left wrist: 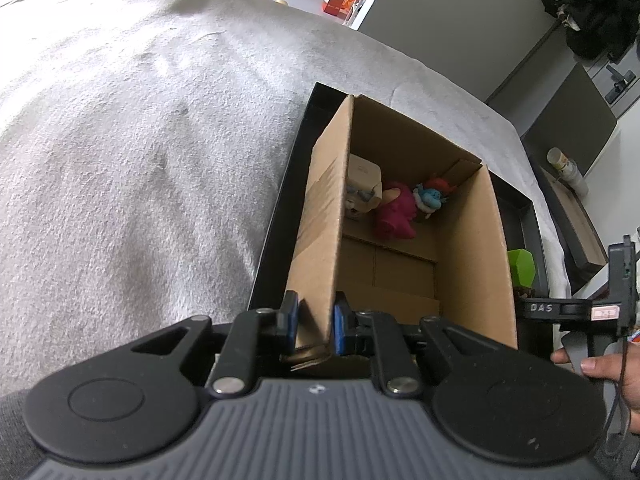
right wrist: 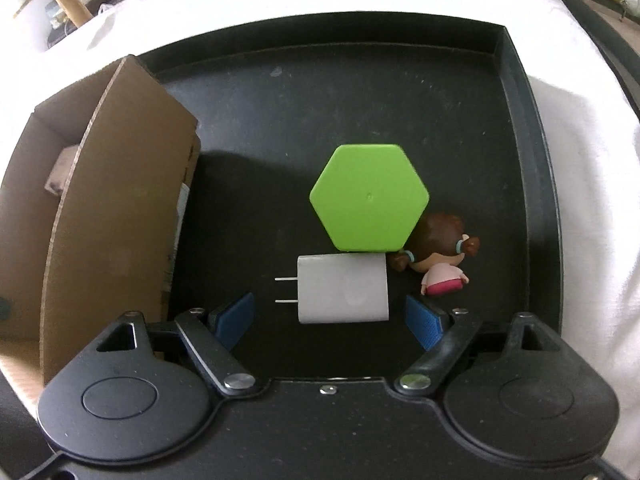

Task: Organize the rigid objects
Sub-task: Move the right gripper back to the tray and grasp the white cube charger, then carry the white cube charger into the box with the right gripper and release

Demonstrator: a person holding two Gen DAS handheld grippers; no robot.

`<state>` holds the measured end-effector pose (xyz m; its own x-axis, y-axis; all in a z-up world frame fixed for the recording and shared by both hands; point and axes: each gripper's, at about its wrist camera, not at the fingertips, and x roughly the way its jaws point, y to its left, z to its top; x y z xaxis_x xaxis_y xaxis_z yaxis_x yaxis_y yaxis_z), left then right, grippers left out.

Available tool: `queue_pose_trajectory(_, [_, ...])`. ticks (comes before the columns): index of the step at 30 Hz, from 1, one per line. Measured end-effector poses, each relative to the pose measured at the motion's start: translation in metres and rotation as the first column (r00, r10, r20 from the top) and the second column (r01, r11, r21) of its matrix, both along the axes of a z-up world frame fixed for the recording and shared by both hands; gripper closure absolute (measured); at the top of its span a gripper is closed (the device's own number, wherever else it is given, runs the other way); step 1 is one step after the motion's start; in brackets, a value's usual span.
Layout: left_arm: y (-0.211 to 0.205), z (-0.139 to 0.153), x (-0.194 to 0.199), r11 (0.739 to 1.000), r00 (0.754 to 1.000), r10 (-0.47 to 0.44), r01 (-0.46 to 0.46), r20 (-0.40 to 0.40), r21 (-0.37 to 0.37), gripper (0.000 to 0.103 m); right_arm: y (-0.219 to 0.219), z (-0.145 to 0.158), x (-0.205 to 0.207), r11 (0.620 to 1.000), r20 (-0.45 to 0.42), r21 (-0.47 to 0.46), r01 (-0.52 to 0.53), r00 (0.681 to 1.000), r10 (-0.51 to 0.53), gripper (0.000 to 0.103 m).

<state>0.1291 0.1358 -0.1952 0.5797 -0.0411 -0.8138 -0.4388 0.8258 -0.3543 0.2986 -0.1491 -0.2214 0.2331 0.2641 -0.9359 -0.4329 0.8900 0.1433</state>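
My left gripper (left wrist: 316,322) is shut on the near wall of an open cardboard box (left wrist: 320,208), its blue pads on either side of the wall. Inside the box lie a beige figure (left wrist: 360,188), a magenta toy (left wrist: 394,212) and a blue-and-red toy (left wrist: 432,196). My right gripper (right wrist: 330,312) is open and points down over a white charger plug (right wrist: 344,288), which lies flat between its pads without touching them. A green hexagonal block (right wrist: 368,200) stands just beyond the plug. A small doll (right wrist: 440,260) lies to its right.
Everything sits in a black tray (right wrist: 520,120) on a grey-white cloth (left wrist: 140,140). The cardboard box (right wrist: 112,200) stands close on the left of the right gripper. A hand (left wrist: 600,368) holds the right gripper's handle at the right edge. Shelves and furniture stand beyond the table.
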Motion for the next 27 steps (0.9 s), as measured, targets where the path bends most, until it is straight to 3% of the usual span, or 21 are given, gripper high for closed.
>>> queue_pose_trajectory(2, [0.000, 0.000, 0.000, 1.000, 1.000, -0.003, 0.003, -0.001, 0.003, 0.086, 0.006, -0.003, -0.001, 1.000, 0.004, -0.013, -0.011, 1.000, 0.011, 0.029])
queue_pose_trajectory(4, [-0.001, 0.000, 0.001, 1.000, 1.000, -0.003, 0.003, -0.002, 0.004, 0.086, 0.007, -0.001, -0.004, 0.999, 0.021, -0.023, -0.026, 0.999, 0.026, 0.040])
queue_pose_trajectory(11, [-0.001, 0.000, 0.001, 1.000, 1.000, -0.002, 0.002, -0.001, 0.001, 0.086, -0.001, 0.006, -0.010, 1.000, -0.005, 0.006, -0.005, 1.000, 0.005, 0.043])
queue_pose_trajectory(12, [-0.001, 0.000, 0.001, 1.000, 1.000, -0.003, 0.003, -0.001, 0.002, 0.086, -0.001, 0.008, -0.009, 1.000, -0.004, 0.012, 0.002, 1.000, -0.002, 0.056])
queue_pose_trajectory(27, [-0.001, 0.002, 0.000, 1.000, 1.000, -0.005, 0.005, 0.002, 0.000, 0.087, -0.002, 0.033, -0.001, 0.998, -0.005, 0.052, -0.018, 1.000, 0.018, 0.057])
